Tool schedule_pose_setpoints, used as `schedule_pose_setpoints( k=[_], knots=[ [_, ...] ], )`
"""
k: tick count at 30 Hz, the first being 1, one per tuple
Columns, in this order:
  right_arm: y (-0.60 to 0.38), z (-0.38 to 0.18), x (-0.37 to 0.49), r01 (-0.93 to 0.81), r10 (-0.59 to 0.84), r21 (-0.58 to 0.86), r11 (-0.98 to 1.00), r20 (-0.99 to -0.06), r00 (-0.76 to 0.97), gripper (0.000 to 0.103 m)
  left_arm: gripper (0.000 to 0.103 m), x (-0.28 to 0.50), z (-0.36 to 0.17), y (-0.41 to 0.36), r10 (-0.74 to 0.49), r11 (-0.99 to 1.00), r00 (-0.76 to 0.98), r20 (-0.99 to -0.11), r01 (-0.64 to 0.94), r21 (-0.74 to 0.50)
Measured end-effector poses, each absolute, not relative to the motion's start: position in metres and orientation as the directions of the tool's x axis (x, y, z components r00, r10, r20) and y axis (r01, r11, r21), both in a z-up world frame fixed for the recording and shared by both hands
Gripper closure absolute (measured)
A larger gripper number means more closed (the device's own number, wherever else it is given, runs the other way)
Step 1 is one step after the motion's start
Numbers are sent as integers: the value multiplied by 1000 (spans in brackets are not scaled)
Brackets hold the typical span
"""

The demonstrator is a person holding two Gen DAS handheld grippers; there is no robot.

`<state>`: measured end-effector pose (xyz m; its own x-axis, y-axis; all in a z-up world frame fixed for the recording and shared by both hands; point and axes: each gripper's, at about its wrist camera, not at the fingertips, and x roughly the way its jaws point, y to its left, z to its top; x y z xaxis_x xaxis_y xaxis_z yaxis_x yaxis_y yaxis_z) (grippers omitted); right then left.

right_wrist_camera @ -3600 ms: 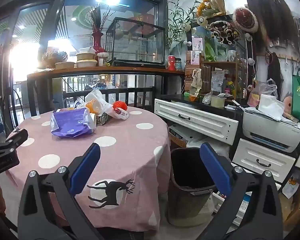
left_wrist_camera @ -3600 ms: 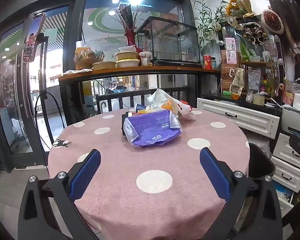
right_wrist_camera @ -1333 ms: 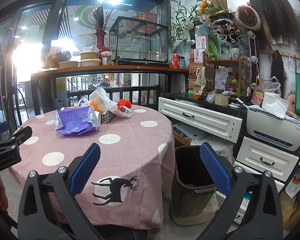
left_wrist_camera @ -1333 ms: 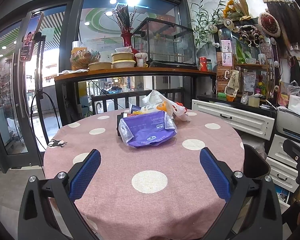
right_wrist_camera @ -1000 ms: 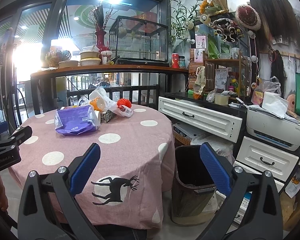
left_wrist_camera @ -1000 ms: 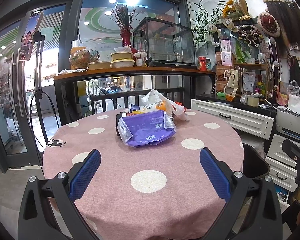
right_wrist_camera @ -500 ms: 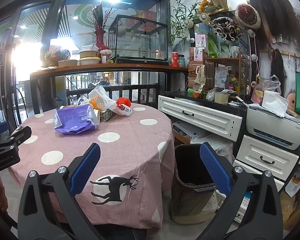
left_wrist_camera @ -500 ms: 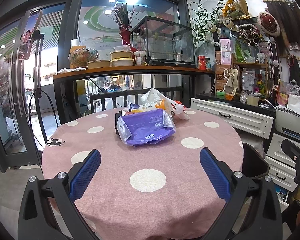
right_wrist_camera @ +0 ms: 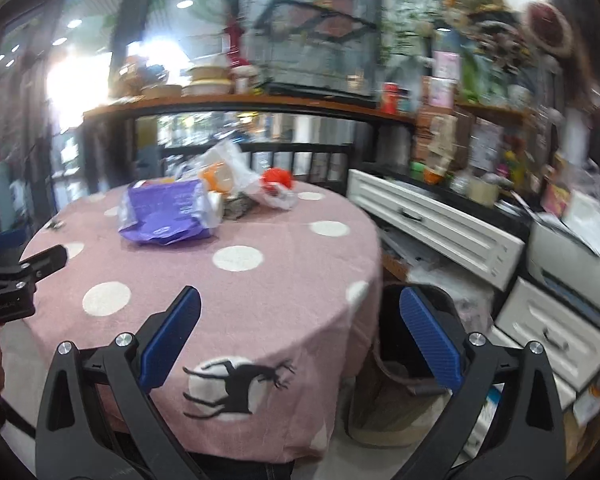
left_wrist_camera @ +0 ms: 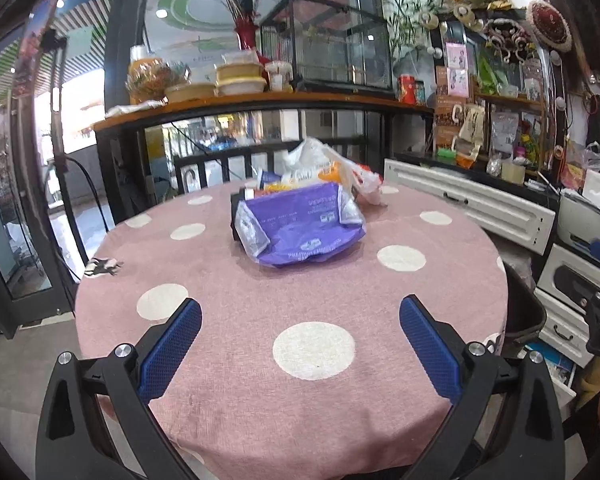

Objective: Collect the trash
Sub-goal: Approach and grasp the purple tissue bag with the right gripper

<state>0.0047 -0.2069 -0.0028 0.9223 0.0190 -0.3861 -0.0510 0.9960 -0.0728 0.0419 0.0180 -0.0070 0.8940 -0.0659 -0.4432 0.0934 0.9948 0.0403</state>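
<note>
A heap of trash lies on the far half of a round table with a pink dotted cloth (left_wrist_camera: pixel 220 360). In front is a purple plastic pack (left_wrist_camera: pixel 300 226) (right_wrist_camera: pixel 164 216). Behind it are a clear plastic bag (left_wrist_camera: pixel 316 158) (right_wrist_camera: pixel 228 160), a black box (left_wrist_camera: pixel 236 216) and a red-and-white wrapper (right_wrist_camera: pixel 276 188). My left gripper (left_wrist_camera: pixel 300 336) stands open over the near half of the table, well short of the heap. My right gripper (right_wrist_camera: pixel 300 334) is open over the table's right edge, beside a dark waste bin (right_wrist_camera: pixel 404 368) on the floor.
White drawers (right_wrist_camera: pixel 432 220) and a printer (right_wrist_camera: pixel 572 268) line the right wall behind the bin. A black railing and a wooden shelf (left_wrist_camera: pixel 260 102) with bowls, a red vase and a glass tank stand behind the table. Glass doors are at the left.
Both grippers have moved in toward the table, so the heap looks larger. The right wrist view has swung left and is now blurred. Both jaws stayed wide apart.
</note>
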Motion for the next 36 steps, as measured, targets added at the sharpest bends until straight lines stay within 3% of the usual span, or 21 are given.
schedule_pose_setpoints(
  k=[4, 14, 18, 21, 28, 36],
  knots=[
    [-186, -6, 64, -224, 165, -51, 973, -518, 839, 5, 5, 73, -10, 30, -114, 989, 838, -533, 146, 18],
    [-116, -14, 197, -416, 310, 8, 909, -681, 663, 5, 5, 133, -13, 72, -135, 991, 747, -652, 115, -73],
    [-98, -25, 239, -439, 312, 18, 898, -730, 608, 26, 5, 150, -15, 90, -125, 992, 718, -684, 82, -95],
    [-89, -31, 260, -456, 320, 30, 889, -755, 573, 37, 5, 160, -16, 99, -128, 991, 706, -697, 62, -120],
    [-89, -38, 269, -488, 335, 46, 872, -782, 526, 83, 5, 178, -13, 105, -126, 991, 705, -698, 64, -115],
    [-118, -23, 253, -498, 429, 152, 854, -746, 509, 98, 5, 189, -2, 108, -154, 987, 722, -675, 80, -139]
  ],
)
